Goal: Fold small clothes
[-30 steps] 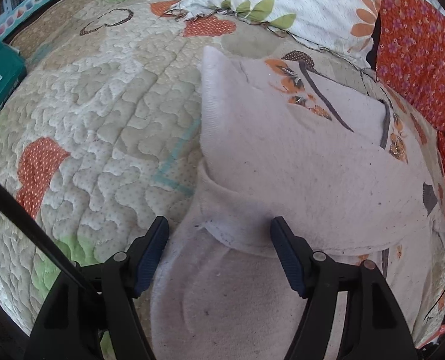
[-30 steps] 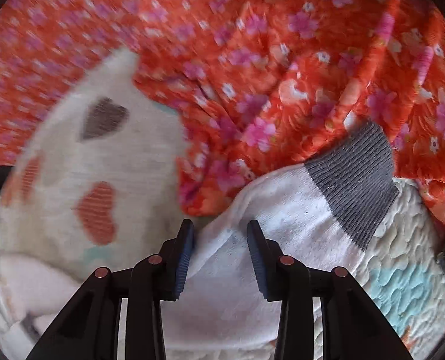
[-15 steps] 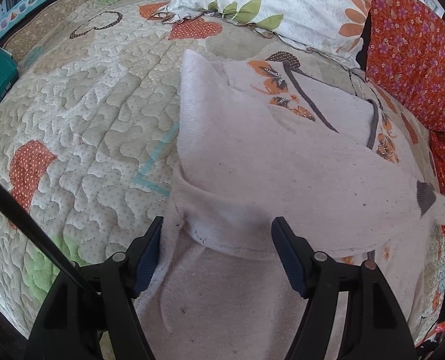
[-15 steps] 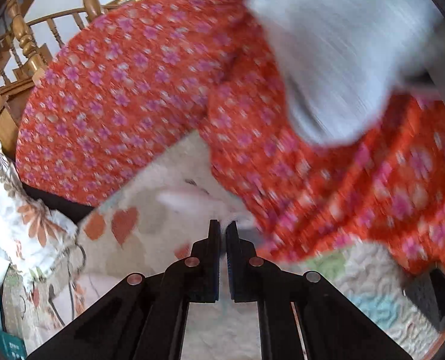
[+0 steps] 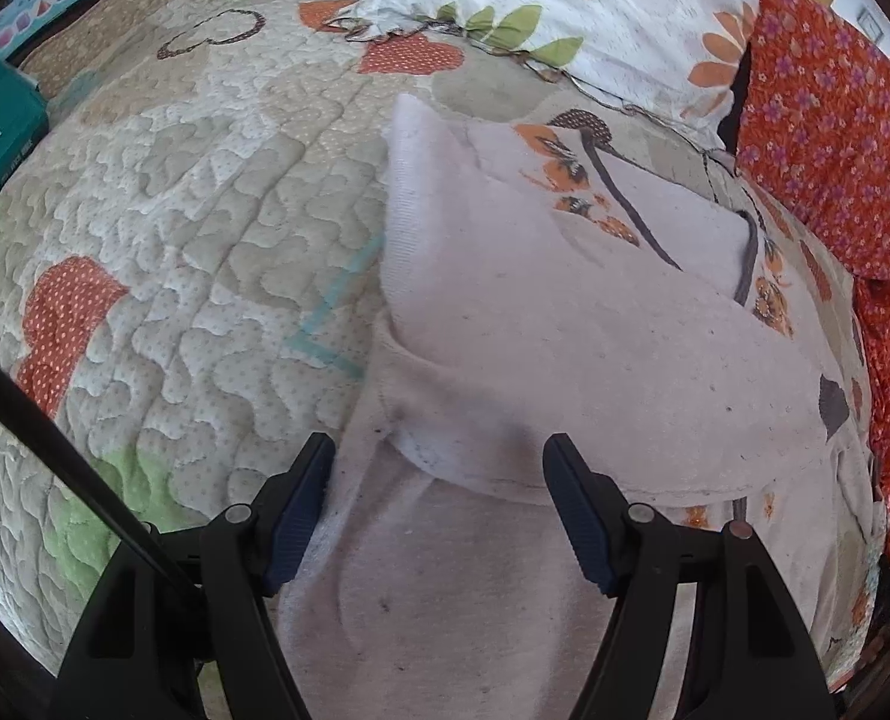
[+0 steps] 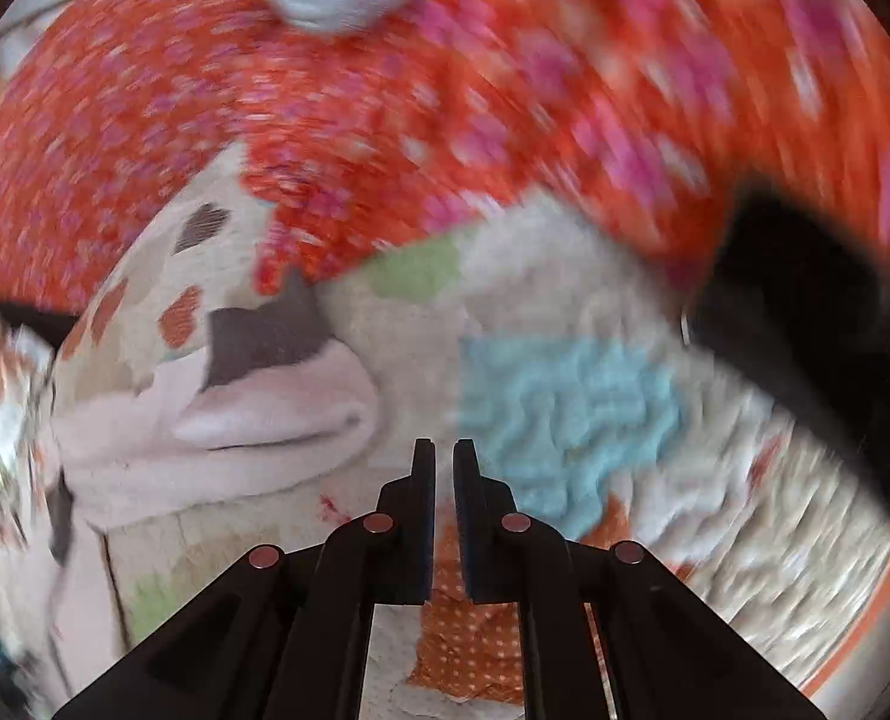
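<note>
- Pale garment (image 5: 565, 324) lies on the quilt (image 5: 193, 192), one sleeve already folded across the body; further folds appear left
- Left gripper (image 5: 439, 480) hovers over it, jaws apart; right gripper (image 6: 443, 480) nearly together, empty

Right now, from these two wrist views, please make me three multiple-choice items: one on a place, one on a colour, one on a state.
1. Where does the white sweatshirt lie?
A. on the quilted bedspread
B. on a wooden floor
C. inside a basket

2. What colour is the sweatshirt's sleeve cuff?
A. green
B. grey
C. yellow

3. How are the right gripper's jaws?
A. wide open
B. clamped on the cuff
C. nearly closed, holding nothing

Answers: 1 A, quilt shows all around the garment. 2 B, the ribbed end is dark grey. 3 C, only a narrow gap shows, with no cloth in it.
</note>
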### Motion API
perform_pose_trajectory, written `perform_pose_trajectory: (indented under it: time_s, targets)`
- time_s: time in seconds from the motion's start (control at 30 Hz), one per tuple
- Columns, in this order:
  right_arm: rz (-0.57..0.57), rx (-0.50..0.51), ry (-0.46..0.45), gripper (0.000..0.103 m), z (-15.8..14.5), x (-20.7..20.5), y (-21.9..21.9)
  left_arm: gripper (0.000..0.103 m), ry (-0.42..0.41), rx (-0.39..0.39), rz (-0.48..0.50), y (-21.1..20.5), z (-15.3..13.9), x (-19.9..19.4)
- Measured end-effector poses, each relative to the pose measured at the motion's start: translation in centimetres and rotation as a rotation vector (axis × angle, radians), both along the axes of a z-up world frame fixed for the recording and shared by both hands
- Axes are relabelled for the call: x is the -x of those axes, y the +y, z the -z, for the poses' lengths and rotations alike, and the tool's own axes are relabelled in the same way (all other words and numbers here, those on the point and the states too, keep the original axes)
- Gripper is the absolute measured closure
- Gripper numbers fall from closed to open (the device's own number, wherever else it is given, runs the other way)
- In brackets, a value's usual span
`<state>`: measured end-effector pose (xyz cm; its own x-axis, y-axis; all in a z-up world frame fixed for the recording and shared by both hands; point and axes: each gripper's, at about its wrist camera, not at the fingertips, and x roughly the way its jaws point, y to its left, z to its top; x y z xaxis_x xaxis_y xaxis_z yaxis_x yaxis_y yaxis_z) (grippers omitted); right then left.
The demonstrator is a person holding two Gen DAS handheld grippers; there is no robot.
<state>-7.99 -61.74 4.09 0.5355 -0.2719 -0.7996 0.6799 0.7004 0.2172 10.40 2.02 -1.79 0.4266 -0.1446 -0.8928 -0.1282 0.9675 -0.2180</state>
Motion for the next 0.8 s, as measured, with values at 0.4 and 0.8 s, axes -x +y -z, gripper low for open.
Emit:
perform_pose_trajectory:
  time_s: [0.4,0.8]
  targets:
    - [-0.166,0.064,0.114,0.054,2.1,-12.9,-1.4,0.031,-0.002,-0.063,0.032,-0.9,0.7,0.0]
    - [0.130,0.281,0.024,0.099,-7.8,-6.4,-4.5,0.031,-0.061,0.029,-0.017,0.9,-1.7,0.3]
